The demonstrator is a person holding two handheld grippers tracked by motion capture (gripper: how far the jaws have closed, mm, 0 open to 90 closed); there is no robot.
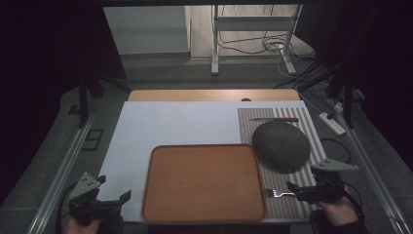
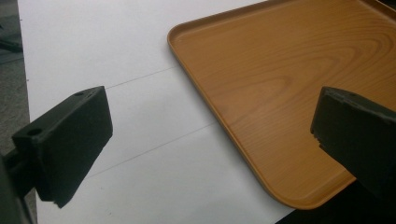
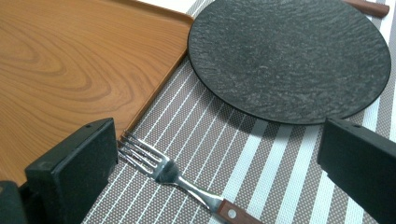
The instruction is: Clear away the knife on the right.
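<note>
Fork (image 3: 175, 178): lies flat on the striped placemat (image 3: 261, 163), tines just beside the wooden tray (image 3: 70, 70), between the right gripper (image 1: 298, 190) jaws, which are spread wide.
Left gripper (image 2: 210, 135): jaws released, holding nothing, near the tray corner.
Risk: fork's so flat the jaws might skid it into the tray edge or drag the mat, imo.
Also nearby: dark plate (image 3: 289, 56) close behind, easy to bump.
Surface: white sheet (image 1: 170, 126) over a wood table.
Room: dim, cables on the floor.

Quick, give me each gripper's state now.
Left gripper: open, holding nothing, over the tray's corner.
Right gripper: open, fork between its jaws, ungripped.
</note>
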